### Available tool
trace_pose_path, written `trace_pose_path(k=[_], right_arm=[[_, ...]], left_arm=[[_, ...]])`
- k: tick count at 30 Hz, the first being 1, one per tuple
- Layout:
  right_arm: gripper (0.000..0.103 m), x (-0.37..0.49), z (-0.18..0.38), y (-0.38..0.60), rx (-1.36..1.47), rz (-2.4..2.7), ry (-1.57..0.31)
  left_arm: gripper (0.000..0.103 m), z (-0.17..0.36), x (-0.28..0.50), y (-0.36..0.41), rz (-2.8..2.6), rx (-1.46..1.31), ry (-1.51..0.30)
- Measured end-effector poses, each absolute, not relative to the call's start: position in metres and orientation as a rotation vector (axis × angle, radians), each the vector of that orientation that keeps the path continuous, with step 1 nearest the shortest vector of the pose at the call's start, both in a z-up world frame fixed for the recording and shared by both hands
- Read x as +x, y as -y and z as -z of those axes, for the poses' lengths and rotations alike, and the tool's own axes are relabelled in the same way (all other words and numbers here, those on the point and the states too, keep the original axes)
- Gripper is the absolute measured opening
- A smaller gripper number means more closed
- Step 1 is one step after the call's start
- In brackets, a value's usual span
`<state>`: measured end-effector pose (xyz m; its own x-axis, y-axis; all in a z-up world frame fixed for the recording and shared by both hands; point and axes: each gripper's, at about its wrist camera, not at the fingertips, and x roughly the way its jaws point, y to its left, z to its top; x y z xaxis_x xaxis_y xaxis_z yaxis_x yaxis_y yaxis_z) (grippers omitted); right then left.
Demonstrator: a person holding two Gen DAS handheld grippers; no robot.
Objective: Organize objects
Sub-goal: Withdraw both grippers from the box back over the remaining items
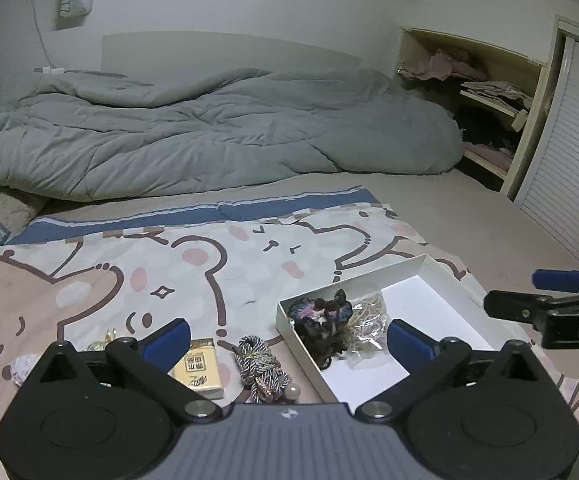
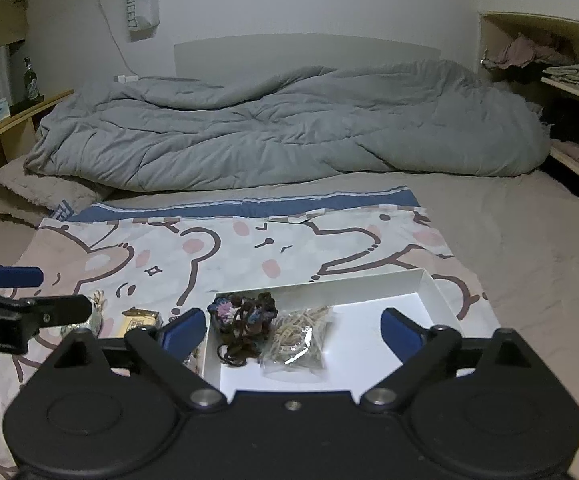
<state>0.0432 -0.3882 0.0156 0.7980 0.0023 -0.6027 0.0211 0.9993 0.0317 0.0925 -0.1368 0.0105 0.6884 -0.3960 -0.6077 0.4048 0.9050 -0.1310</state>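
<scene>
A white shallow box [image 1: 441,280] [image 2: 433,284] lies on a cartoon-print cloth. In it are dark hair ties with a crocheted flower [image 1: 323,318] [image 2: 241,316] and a clear bag of rubber bands [image 1: 369,320] [image 2: 299,332]. Left of the box lie a braided cord with pearls [image 1: 261,364], a yellow cigarette pack [image 1: 199,368] [image 2: 137,322], a gold trinket [image 1: 107,338] and a small knitted item [image 1: 23,364]. My left gripper [image 1: 289,340] is open and empty above the cord and the box's left end. My right gripper [image 2: 293,330] is open and empty over the box.
The cartoon cloth [image 1: 169,272] [image 2: 249,248] covers the near part of the bed. A grey duvet [image 1: 209,128] [image 2: 289,120] is bunched behind it. Shelves with clothes [image 1: 485,92] stand at the right. A bottle [image 2: 30,76] stands on a ledge at the left.
</scene>
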Motion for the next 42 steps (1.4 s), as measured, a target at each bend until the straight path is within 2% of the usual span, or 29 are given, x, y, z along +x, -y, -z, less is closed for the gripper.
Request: trace_pose_path(k=[5,22,42], right_arm=[[0.103,0.03,-0.012,0.39,0.051,0.037,-0.622],[0.103,0.02,0.001,0.396,0.054,0.08,-0.601],[0.103,0.049,0.017,0.344,0.074,0.005,-0.641]], left_arm=[[0.103,-0.004,0.087,0.135,0.436,0.013,-0.672],[0.103,0.009,0.084,0.121,0.363,0.046,-0.656],[0.103,0.007,0.082,0.038,0.218,0.0,-0.63]])
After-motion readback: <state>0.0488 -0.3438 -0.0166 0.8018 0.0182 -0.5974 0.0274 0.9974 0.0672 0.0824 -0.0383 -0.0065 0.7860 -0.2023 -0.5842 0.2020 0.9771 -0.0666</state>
